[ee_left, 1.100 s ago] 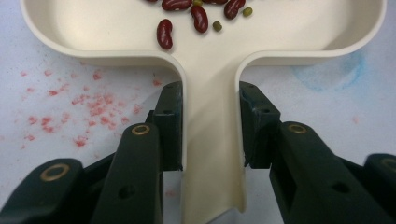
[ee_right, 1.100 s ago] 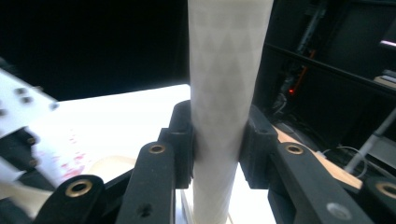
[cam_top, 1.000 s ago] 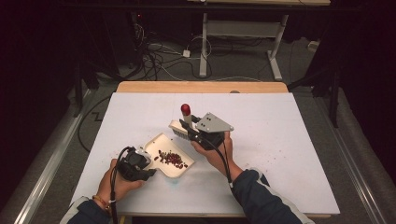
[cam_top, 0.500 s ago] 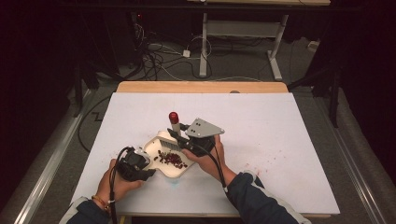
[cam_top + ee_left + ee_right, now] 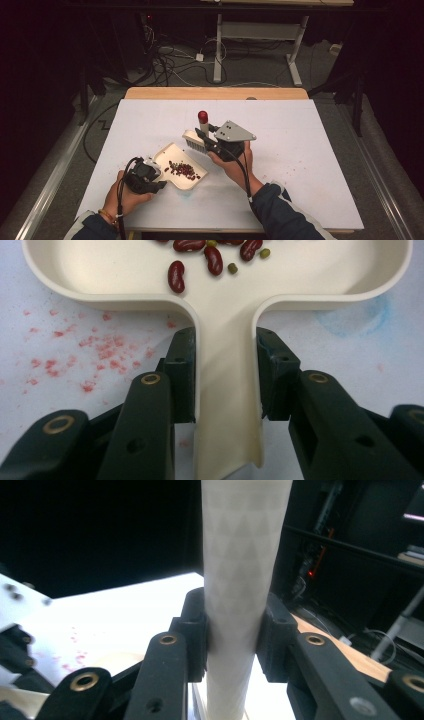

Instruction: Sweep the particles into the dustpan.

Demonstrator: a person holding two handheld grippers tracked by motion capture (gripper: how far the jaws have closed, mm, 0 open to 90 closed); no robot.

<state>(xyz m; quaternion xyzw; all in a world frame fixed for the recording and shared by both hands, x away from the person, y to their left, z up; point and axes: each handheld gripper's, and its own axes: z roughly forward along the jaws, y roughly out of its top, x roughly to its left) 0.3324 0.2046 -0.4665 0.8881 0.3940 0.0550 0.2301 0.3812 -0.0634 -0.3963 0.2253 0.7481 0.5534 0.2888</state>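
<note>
The dustpan (image 5: 181, 167) is being held by its handle in the left gripper (image 5: 225, 375), near the desk's (image 5: 310, 150) front edge, with beans (image 5: 182, 170) lying in it. The brush (image 5: 196, 137) is being gripped tight by the right gripper (image 5: 232, 630), just behind the dustpan.

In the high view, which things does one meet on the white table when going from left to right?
Black left gripper → cream plastic dustpan holding dark red beans → small brush with white handle and red cap → black right gripper with its grey three-cornered plate.
</note>
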